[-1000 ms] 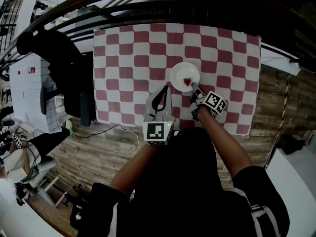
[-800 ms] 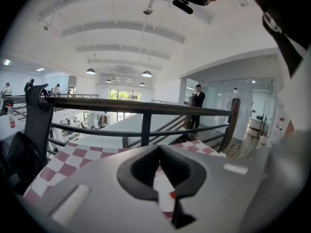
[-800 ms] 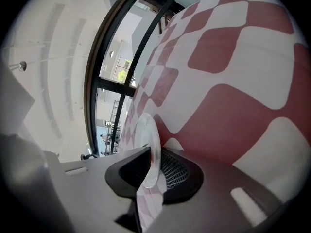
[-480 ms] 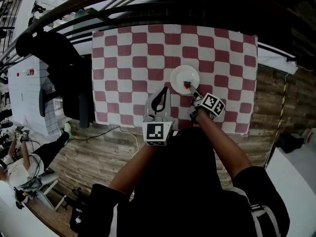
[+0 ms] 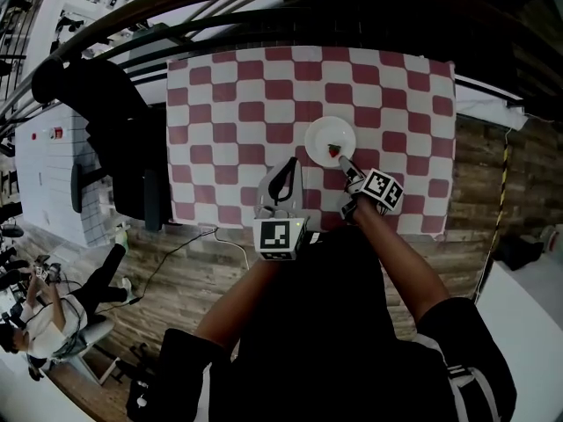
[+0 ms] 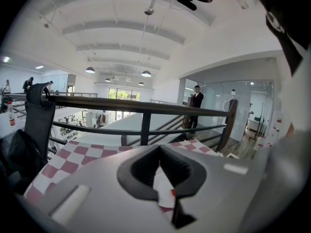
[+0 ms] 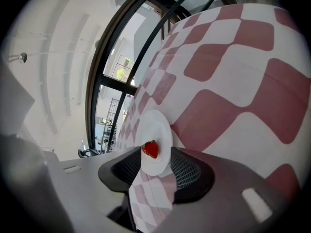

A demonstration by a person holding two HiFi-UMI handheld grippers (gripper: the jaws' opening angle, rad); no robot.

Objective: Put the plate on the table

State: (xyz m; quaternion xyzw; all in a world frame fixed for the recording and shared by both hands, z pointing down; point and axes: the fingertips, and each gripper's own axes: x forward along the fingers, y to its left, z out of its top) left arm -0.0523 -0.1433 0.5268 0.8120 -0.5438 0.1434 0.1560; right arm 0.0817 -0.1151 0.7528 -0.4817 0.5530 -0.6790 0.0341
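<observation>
The jaws of my right tool (image 5: 344, 160) had just been opening, apart about the near rim of the small white round plate (image 5: 322, 134); it lay right of centre on the red-checked worktop (image 5: 229, 104); my left tool (image 5: 290, 162) was closed, empty.

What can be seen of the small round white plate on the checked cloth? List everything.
The small round white plate looks smooth and glossy, like ceramic. It lies flat on the red-and-white checked tablecloth, toward its near side, and carries one red strawberry off-centre. The right gripper has just been opening its jaws. They stand apart on either side of the plate's near edge and do not press on it.
</observation>
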